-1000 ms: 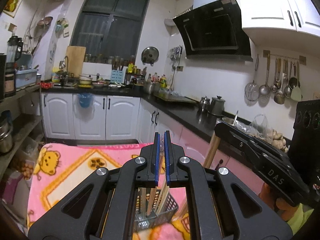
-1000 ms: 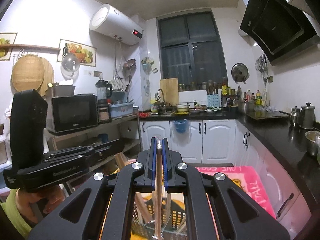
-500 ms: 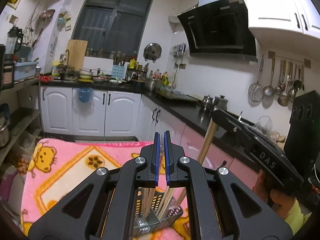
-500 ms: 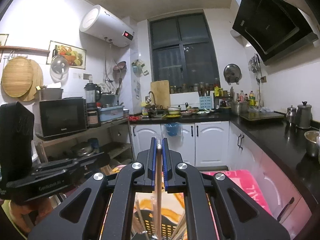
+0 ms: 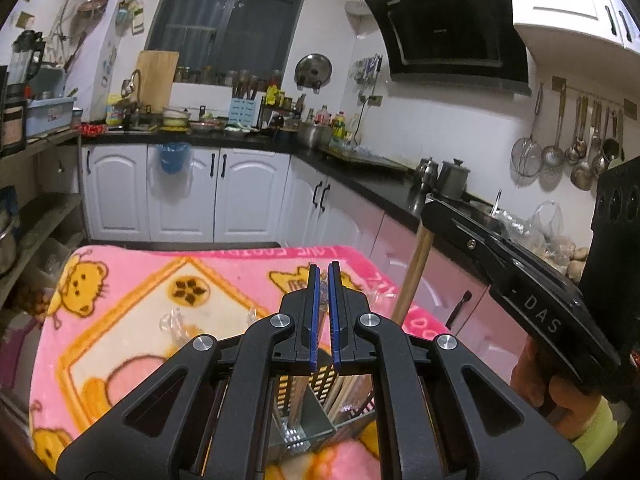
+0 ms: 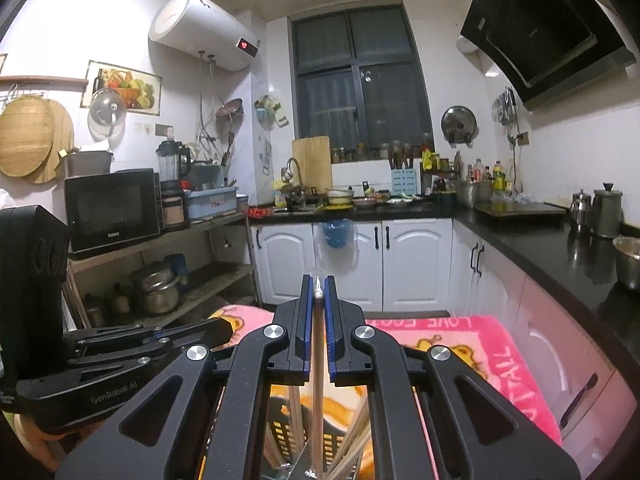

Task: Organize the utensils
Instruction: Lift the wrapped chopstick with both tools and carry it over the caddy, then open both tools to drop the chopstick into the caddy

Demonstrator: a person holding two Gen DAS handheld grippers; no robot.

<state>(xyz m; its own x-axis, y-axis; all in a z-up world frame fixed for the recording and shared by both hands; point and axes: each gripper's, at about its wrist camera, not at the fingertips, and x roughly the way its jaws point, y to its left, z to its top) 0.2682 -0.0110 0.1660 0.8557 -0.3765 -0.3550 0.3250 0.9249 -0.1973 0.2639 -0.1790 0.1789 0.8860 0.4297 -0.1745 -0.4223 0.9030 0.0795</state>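
Observation:
My right gripper (image 6: 318, 304) is shut on a thin wooden utensil (image 6: 317, 400) that hangs straight down between its blue pads into a black slotted utensil holder (image 6: 280, 432). The same stick (image 5: 412, 276) shows under the right gripper (image 5: 436, 212) in the left wrist view. My left gripper (image 5: 324, 304) has its pads nearly together with a narrow gap and nothing in it, just above the holder (image 5: 316, 412), which has several wooden sticks (image 5: 344, 392) in it.
The holder stands on a pink cartoon blanket (image 5: 132, 300) over a table. Clear plastic wrappers (image 5: 172, 320) lie on the blanket. White cabinets (image 5: 184, 196) and a black counter (image 5: 376, 184) run behind and to the right. A shelf with a microwave (image 6: 112, 208) is left.
Both grippers tilted down a little over the holder. The right gripper lowered its stick further into the holder. The left gripper's pads opened a narrow gap.

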